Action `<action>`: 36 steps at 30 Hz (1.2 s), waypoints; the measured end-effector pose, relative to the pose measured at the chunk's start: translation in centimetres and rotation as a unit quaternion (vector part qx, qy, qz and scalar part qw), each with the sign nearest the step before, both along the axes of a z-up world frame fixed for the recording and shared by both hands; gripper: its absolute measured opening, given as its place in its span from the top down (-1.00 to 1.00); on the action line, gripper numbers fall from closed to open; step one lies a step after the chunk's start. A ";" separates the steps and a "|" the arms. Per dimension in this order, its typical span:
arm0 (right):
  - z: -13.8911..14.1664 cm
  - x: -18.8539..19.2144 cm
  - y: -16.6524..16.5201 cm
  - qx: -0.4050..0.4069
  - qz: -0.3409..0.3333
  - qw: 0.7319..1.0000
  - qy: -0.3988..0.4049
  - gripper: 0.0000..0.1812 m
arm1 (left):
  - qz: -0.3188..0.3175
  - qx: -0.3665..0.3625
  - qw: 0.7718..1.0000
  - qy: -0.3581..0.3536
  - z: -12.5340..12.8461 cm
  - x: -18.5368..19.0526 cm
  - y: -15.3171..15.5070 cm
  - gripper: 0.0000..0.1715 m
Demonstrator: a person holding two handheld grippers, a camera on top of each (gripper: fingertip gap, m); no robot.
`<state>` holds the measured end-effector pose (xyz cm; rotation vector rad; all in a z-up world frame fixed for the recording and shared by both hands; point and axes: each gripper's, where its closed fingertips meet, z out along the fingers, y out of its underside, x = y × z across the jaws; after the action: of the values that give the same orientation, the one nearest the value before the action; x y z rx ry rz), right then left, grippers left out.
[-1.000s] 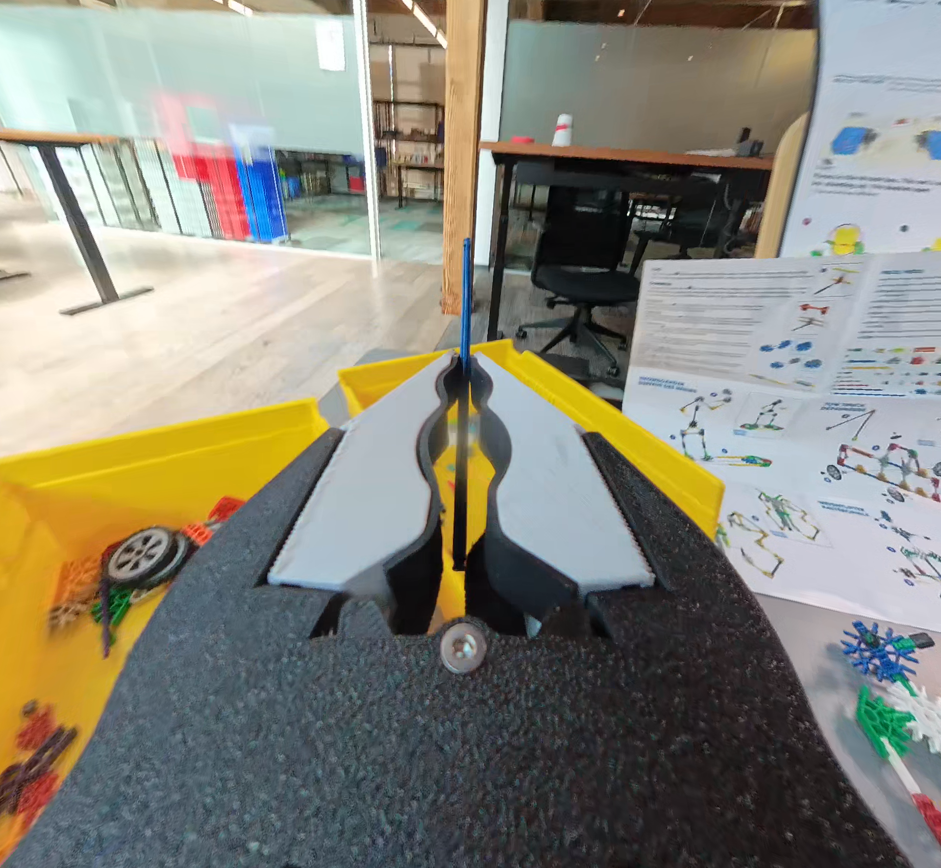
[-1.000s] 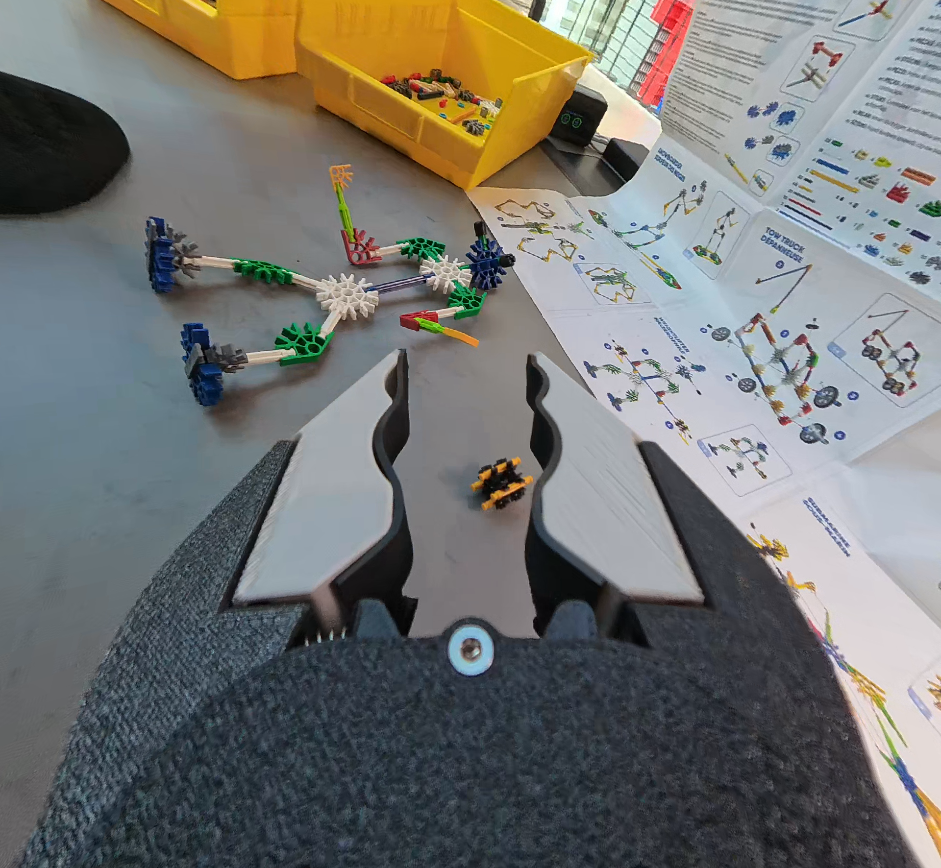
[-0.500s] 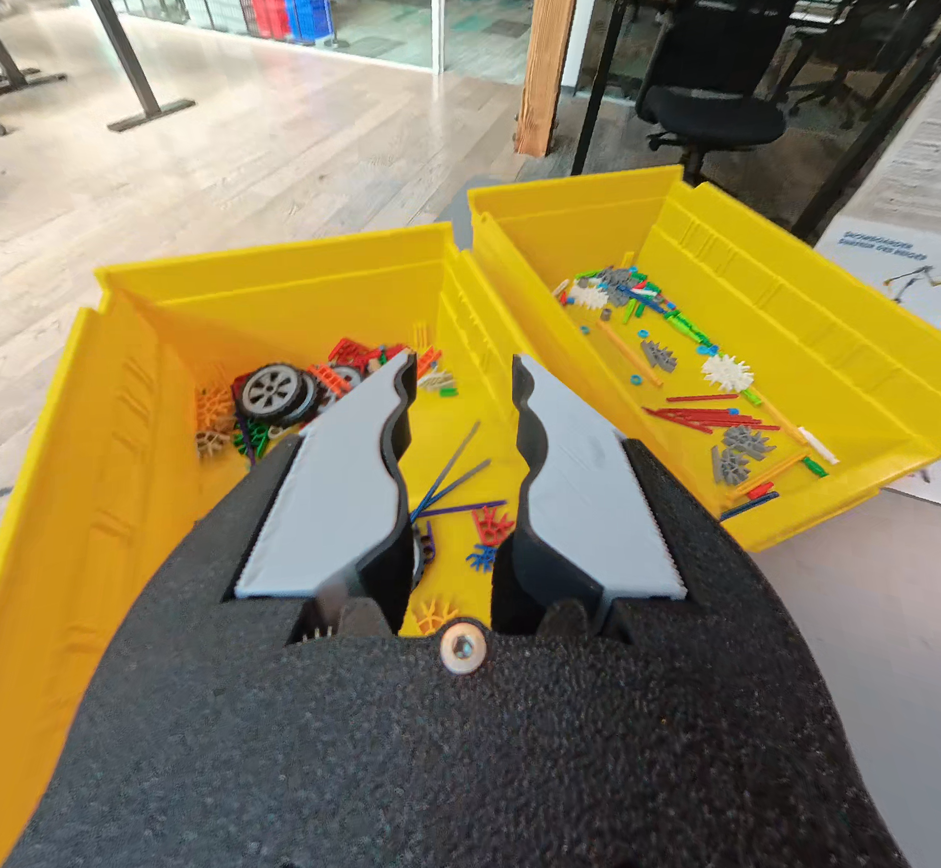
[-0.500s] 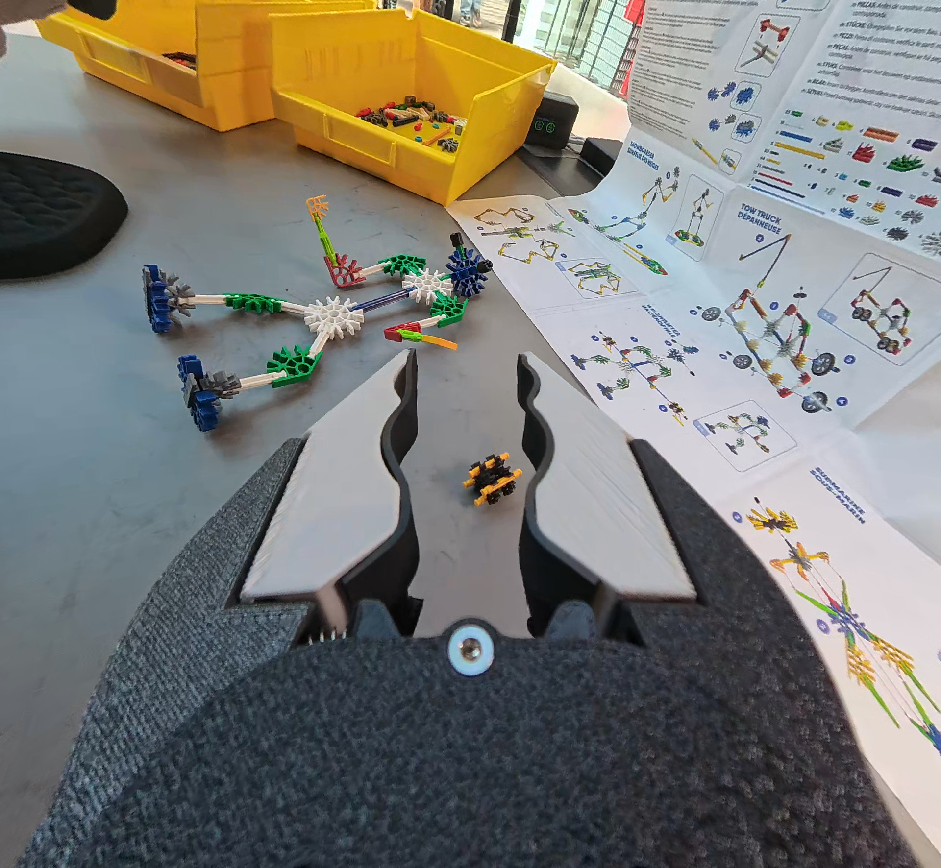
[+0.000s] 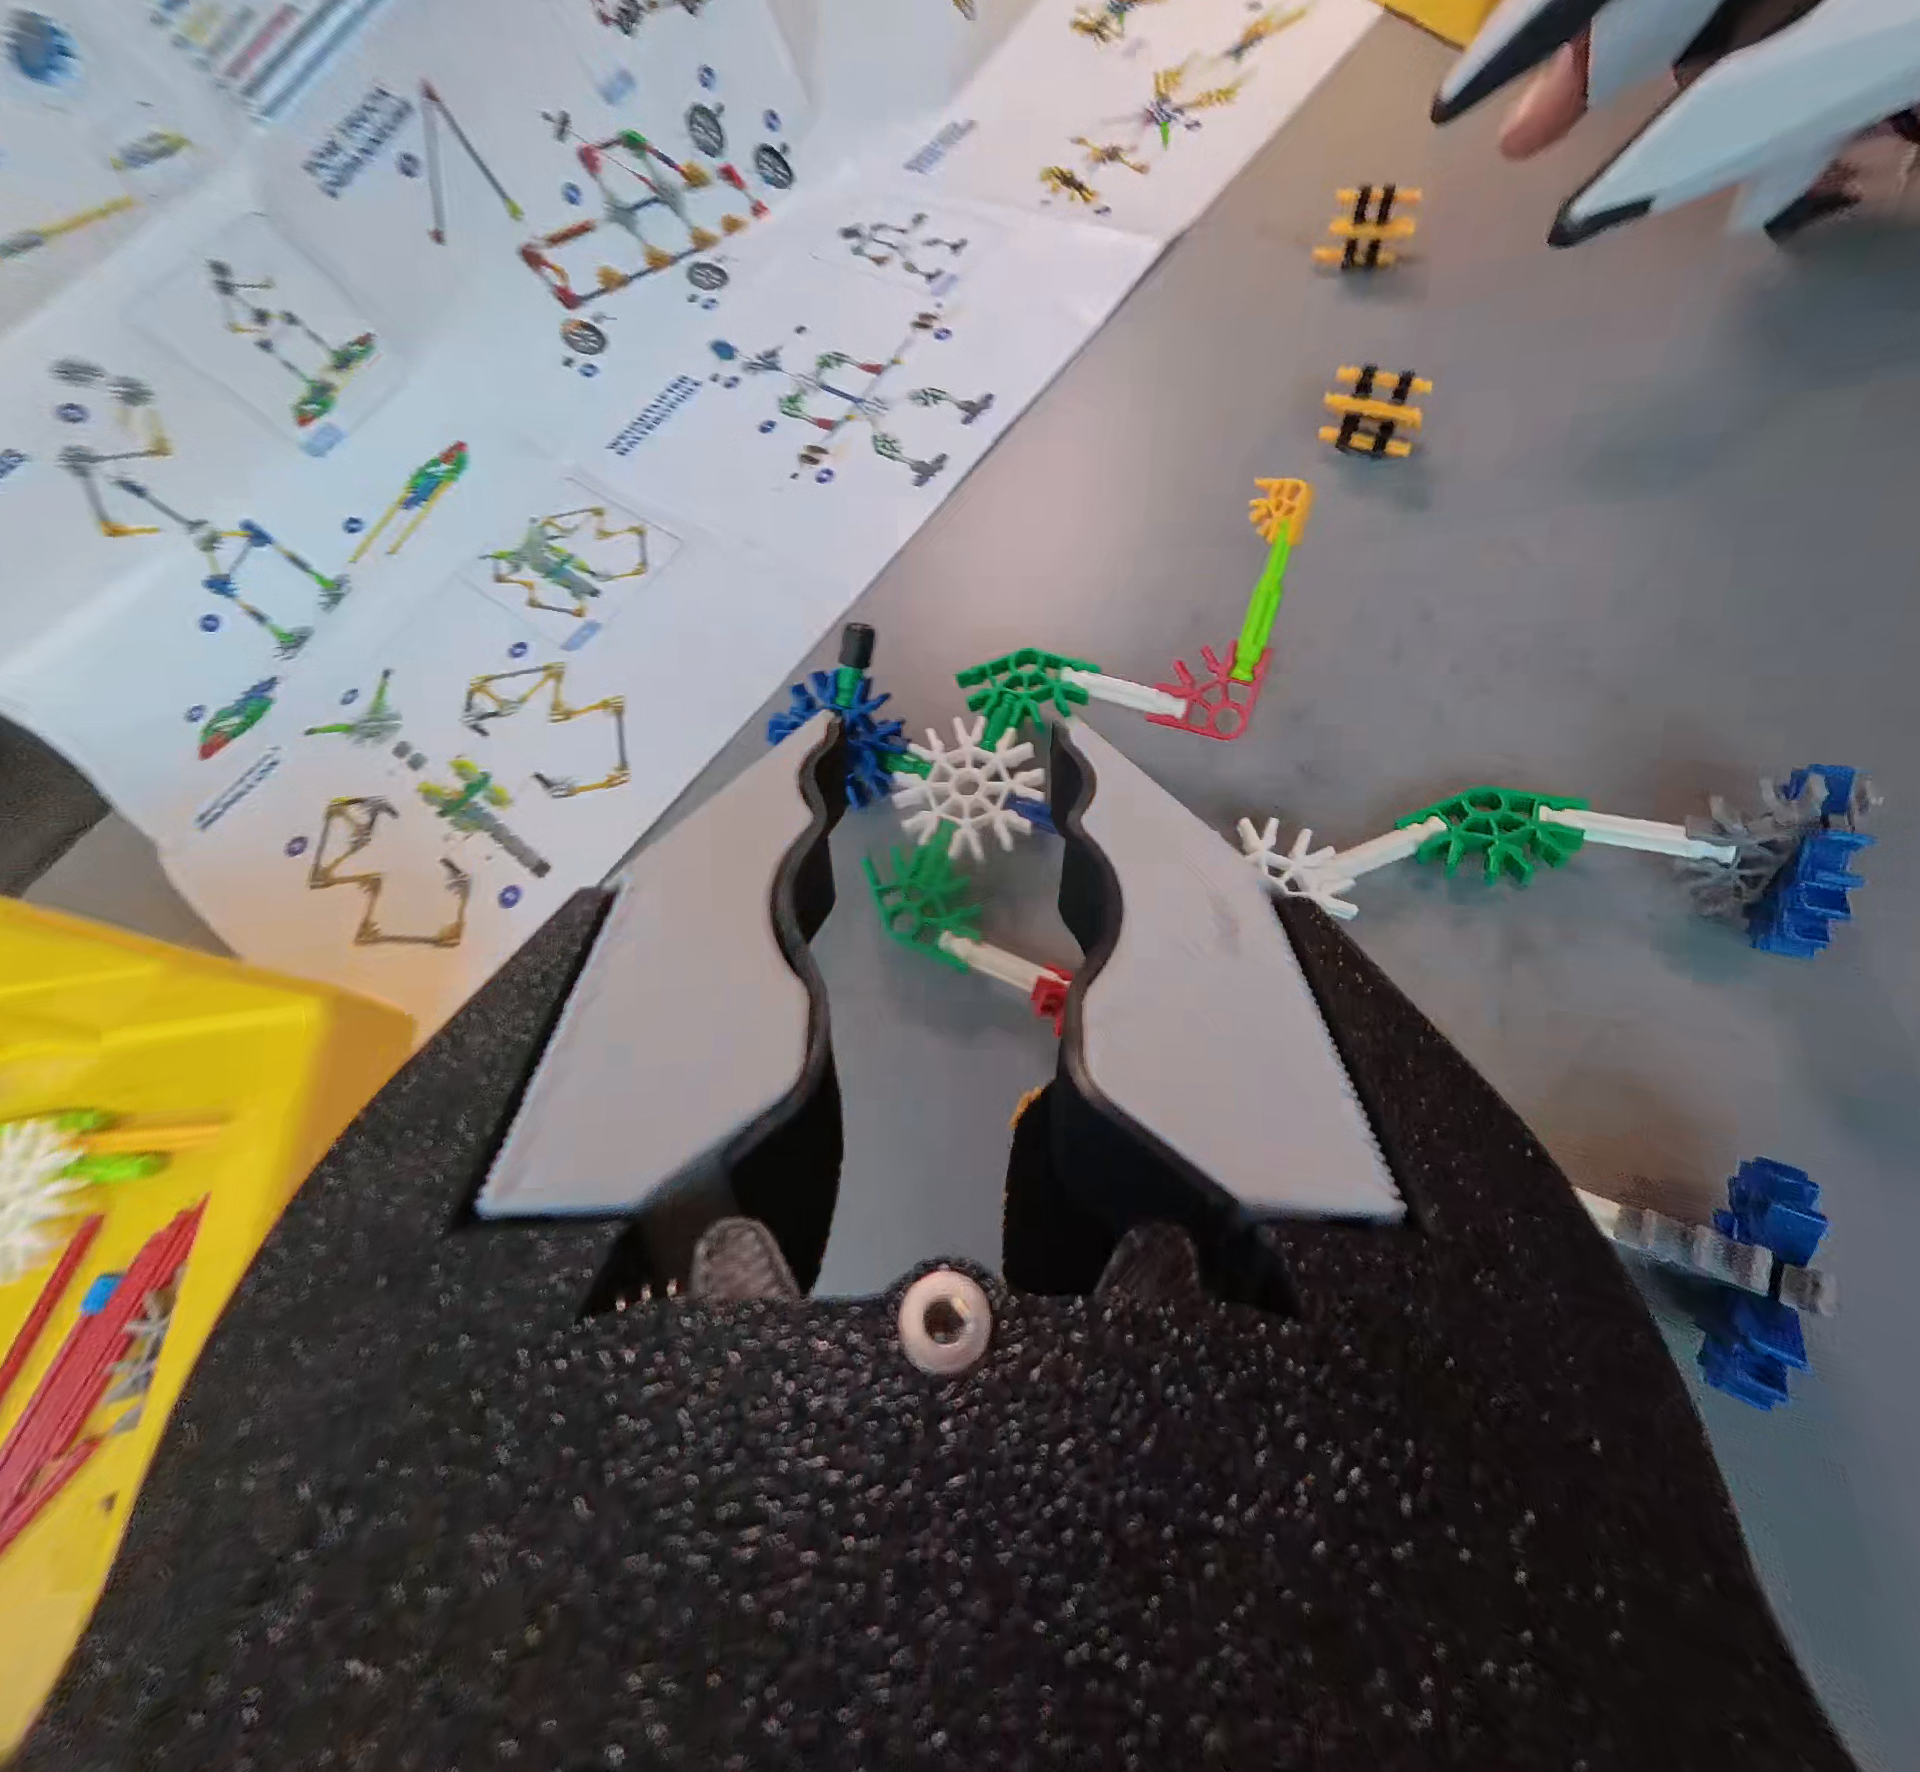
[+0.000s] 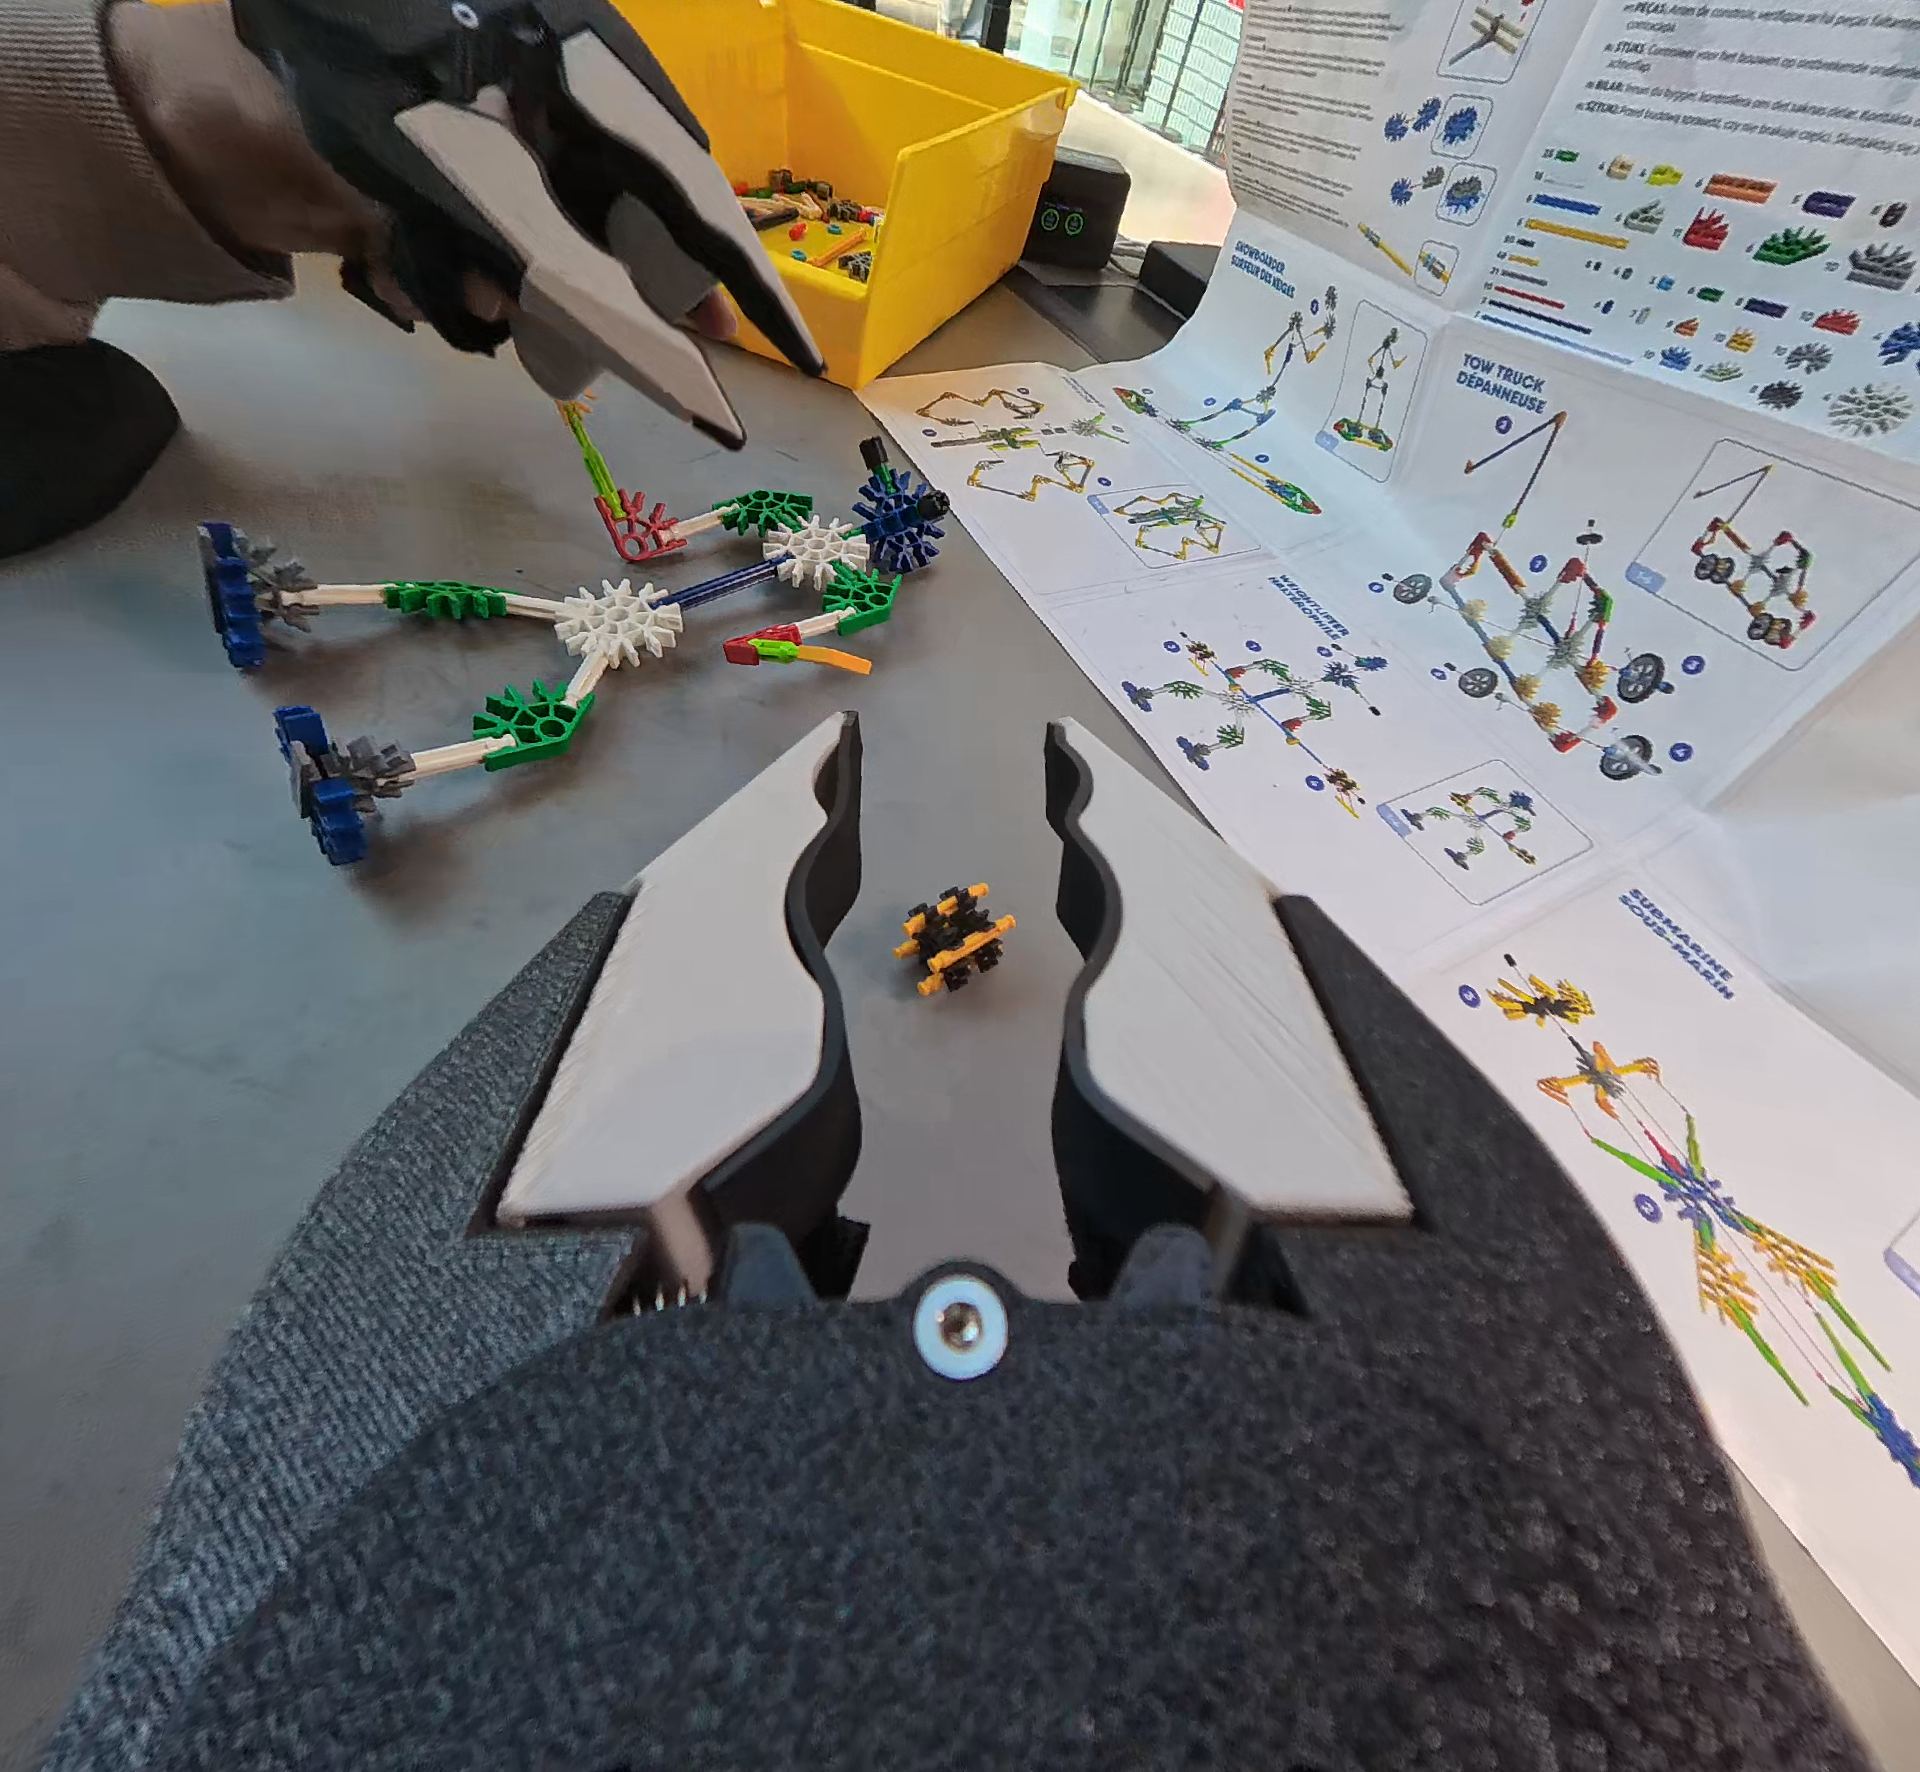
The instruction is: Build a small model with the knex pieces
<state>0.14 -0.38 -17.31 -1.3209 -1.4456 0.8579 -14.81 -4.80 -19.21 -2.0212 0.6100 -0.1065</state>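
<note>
The left tongs (image 5: 940, 735) are spread and empty, hanging over the white snowflake piece (image 5: 968, 788) of the stick toy on the desk (image 5: 1558, 1047). The right tongs (image 6: 951, 735) are spread too, with a small yellow-and-black piece (image 6: 954, 938) lying between them.

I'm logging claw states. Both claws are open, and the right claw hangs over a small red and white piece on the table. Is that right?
Not quite. The piece between the right claw's fingers is yellow and black, not red and white; the right wrist view shows it lying on the table. The rest stands: both claws are open, the left claw over the rod-and-connector figure.
</note>
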 end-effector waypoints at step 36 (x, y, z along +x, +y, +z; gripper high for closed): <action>0.3 -2.4 -6.5 -0.244 0.057 0.967 -0.042 0.72 | -0.086 0.086 0.979 0.163 -0.3 11.9 -0.3 0.82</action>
<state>-2.22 -6.91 -17.02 -1.6626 -1.4374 1.3074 -2.89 -5.10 -19.49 -1.8291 0.9670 0.1730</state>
